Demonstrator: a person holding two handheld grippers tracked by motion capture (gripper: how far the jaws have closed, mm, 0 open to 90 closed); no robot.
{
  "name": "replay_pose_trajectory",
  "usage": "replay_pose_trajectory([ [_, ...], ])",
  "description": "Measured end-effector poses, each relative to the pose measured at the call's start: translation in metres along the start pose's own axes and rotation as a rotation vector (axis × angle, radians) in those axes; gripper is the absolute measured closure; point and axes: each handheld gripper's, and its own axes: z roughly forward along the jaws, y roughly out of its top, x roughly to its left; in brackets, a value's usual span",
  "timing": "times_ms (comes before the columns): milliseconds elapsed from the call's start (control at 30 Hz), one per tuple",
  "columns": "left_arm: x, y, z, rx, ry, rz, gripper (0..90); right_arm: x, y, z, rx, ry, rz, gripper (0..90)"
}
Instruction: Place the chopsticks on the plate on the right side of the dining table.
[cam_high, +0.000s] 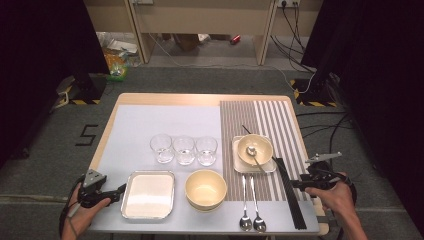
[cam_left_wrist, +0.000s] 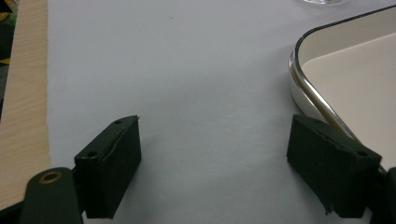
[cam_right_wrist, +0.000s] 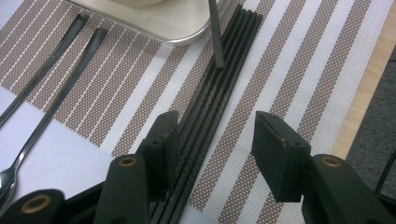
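The right gripper (cam_right_wrist: 212, 144), jaws spread, straddles black chopsticks (cam_right_wrist: 210, 88) whose near ends its jaws hide; at nine o'clock, the left gripper (cam_left_wrist: 212, 163) gapes beside a cut-off tray (cam_left_wrist: 303, 88).

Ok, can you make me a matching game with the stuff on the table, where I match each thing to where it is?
Things:
1. three glasses
2. yellow bowl
3. black chopsticks
4. white tray

Places:
A. on the striped mat, at the right gripper
B. next to the open left gripper
C. in a row behind the tray and bowl
D. between the tray and the two loose spoons

Pairs: 1-C, 2-D, 3-A, 4-B
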Motion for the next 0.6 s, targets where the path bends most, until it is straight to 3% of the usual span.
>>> replay_pose_trajectory([
  [600,0.000,0.000,0.000,0.001,0.001,0.001,16.7,-0.002,-0.015,0.003,0.008,0.007,0.021,51.2],
])
